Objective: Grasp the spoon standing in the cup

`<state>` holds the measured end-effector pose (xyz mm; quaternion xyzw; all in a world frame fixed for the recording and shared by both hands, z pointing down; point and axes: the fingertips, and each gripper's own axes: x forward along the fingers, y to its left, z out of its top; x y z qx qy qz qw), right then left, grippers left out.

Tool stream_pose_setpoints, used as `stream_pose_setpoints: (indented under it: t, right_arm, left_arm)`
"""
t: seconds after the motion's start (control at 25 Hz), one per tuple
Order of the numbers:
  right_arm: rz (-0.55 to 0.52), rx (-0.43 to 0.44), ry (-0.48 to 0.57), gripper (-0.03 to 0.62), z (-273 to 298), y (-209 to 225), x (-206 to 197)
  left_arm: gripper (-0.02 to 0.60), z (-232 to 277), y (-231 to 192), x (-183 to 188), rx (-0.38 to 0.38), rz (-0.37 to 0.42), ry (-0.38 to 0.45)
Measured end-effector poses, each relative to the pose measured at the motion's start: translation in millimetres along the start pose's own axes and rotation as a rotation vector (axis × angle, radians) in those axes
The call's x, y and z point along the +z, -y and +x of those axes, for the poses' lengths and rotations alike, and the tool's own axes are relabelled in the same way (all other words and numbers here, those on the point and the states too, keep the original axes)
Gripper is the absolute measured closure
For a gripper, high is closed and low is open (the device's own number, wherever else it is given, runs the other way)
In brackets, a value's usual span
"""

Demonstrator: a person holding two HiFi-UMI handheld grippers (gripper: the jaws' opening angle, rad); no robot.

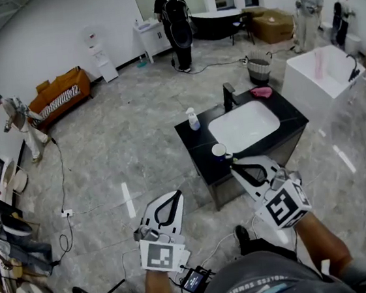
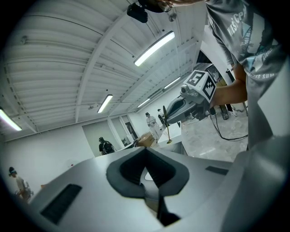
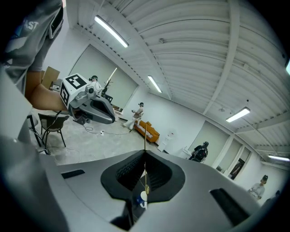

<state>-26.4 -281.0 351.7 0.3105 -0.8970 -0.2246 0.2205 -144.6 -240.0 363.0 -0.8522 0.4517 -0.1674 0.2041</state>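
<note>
Our right gripper [image 3: 145, 153] has its jaws pinched together on the thin handle of the spoon [image 3: 145, 136], gripping high so the bowl end stays down at the cup [image 1: 219, 150] on the vanity [image 1: 200, 148] corner. Our left gripper [image 2: 145, 150], jaws together and empty, hangs back, likely to keep clear.

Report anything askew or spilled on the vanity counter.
Nothing stands out: the cup stands upright near the front edge of the counter, no spill shows, and the right gripper pinches the thin spoon upright.
</note>
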Motion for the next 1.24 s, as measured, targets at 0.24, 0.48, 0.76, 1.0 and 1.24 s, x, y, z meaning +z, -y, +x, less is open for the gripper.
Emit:
stream_pose_setpoints:
  t: [0.24,0.48,0.76,1.0,1.24]
  right_arm:
    - [-0.016,0.004,-0.003,0.56,-12,-5,4]
    - [-0.044,0.011,-0.004,0.56,-15,-7,5]
    - [-0.041,0.015,-0.011,0.56,-14,-5,-1]
    - [-0.039,0.017,-0.021,0.56,-14,-5,-6]
    - [-0.039,0.015,-0.023,0.56,-10,-1,-9]
  left_arm:
    - [0.58,-4,5,4,-0.002,-0.002,0.008]
    - [0.58,-6,4,7,-0.001,0.008,0.005]
    - [0.58,-2,7,3,0.003,0.0,-0.002]
    - [0.58,1,9,2,0.002,-0.013,0.008]
    - [0.58,5,8,-1,-0.005,-0.013,0.0]
